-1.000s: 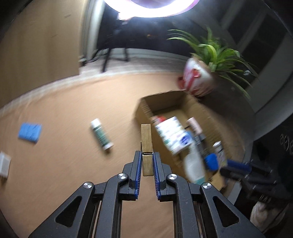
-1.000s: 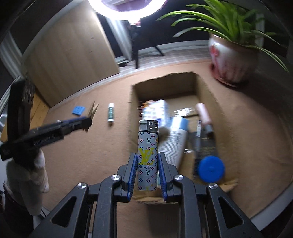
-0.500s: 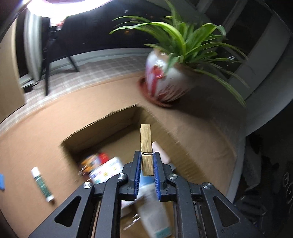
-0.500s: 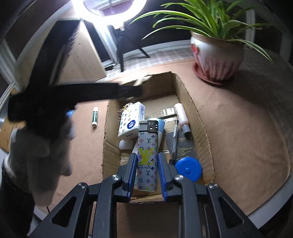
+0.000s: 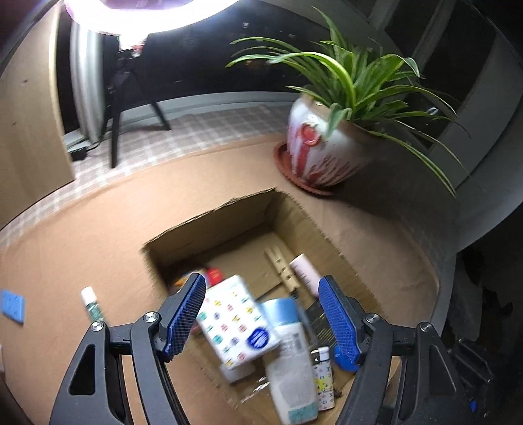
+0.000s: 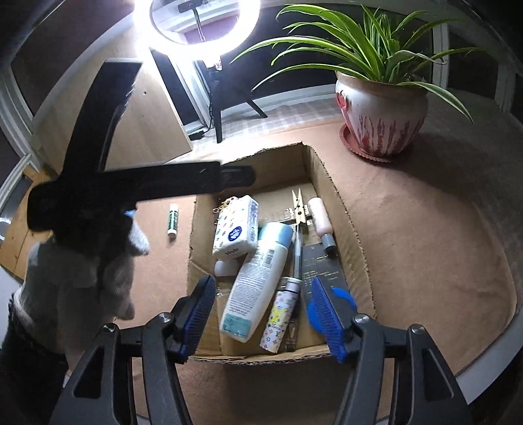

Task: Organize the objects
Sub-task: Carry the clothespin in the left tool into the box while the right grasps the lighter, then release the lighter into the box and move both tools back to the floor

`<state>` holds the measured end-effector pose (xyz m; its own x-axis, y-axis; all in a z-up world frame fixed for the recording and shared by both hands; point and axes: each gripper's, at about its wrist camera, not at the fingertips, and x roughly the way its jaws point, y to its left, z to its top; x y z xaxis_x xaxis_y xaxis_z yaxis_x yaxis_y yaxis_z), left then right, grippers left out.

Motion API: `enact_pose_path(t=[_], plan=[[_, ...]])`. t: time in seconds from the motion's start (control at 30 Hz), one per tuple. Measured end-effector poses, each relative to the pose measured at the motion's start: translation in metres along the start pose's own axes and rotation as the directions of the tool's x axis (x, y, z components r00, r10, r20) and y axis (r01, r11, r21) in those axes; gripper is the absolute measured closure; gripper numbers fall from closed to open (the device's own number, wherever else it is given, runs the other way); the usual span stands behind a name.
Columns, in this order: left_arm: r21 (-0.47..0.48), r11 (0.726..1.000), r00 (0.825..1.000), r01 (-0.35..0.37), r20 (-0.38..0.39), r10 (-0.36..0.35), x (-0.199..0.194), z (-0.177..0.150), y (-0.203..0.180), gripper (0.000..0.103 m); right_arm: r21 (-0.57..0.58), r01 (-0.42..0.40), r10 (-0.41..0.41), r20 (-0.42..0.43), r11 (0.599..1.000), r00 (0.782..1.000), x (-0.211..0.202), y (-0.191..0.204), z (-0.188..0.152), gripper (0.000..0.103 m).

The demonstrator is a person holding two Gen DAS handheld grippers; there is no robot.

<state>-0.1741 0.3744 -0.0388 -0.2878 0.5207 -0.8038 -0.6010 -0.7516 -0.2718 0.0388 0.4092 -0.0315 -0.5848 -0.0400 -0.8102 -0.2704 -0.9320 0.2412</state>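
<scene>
Hovering with jaws apart and empty over the cardboard box, where clothespin and lighter lie, both the left gripper and right gripper next likely fetch the glue stick from the desk.

- A ring light glares white at the top; the corners fall dark.
- Left view is motion-blurred, right view sharp.
- Fisheye bends the edges.
</scene>
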Motion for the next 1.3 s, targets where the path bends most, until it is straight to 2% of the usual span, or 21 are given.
enact_pose_path(t=[0.37, 0.63, 0.77, 0.87, 1.03, 1.3], plan=[[-0.065, 0.989, 0.992, -0.129, -0.017, 0.128, -0.057, -0.059, 0.071, 0.028, -0.023, -0.057, 0.056, -0.016, 0.998, 0.998, 0.013, 0.037, -0.002, 0.046], [-0.12, 0.964, 0.97, -0.237, 0.024, 0.241, -0.125, -0.099, 0.126, 0.028, -0.102, -0.083, 0.082, -0.017, 0.991, 0.996, 0.024, 0.083, 0.005, 0.046], [-0.149, 0.951, 0.958, -0.272, 0.047, 0.281, -0.156, -0.113, 0.148, 0.028, -0.144, -0.05, 0.052, 0.011, 0.988, 0.999, 0.028, 0.105, 0.008, 0.046], [-0.17, 0.944, 0.954, -0.282, 0.057, 0.295, -0.17, -0.12, 0.161, 0.028, -0.163, -0.034, 0.037, 0.016, 0.986, 0.999, 0.035, 0.118, 0.011, 0.046], [-0.198, 0.932, 0.944, -0.305, 0.064, 0.323, -0.188, -0.132, 0.182, 0.027, -0.158, -0.051, 0.057, 0.036, 0.986, 0.998, 0.045, 0.131, 0.016, 0.046], [-0.234, 0.92, 0.941, -0.314, 0.053, 0.335, -0.191, -0.141, 0.206, 0.027, -0.147, -0.048, 0.047, -0.009, 0.988, 0.999, 0.067, 0.141, 0.028, 0.046]])
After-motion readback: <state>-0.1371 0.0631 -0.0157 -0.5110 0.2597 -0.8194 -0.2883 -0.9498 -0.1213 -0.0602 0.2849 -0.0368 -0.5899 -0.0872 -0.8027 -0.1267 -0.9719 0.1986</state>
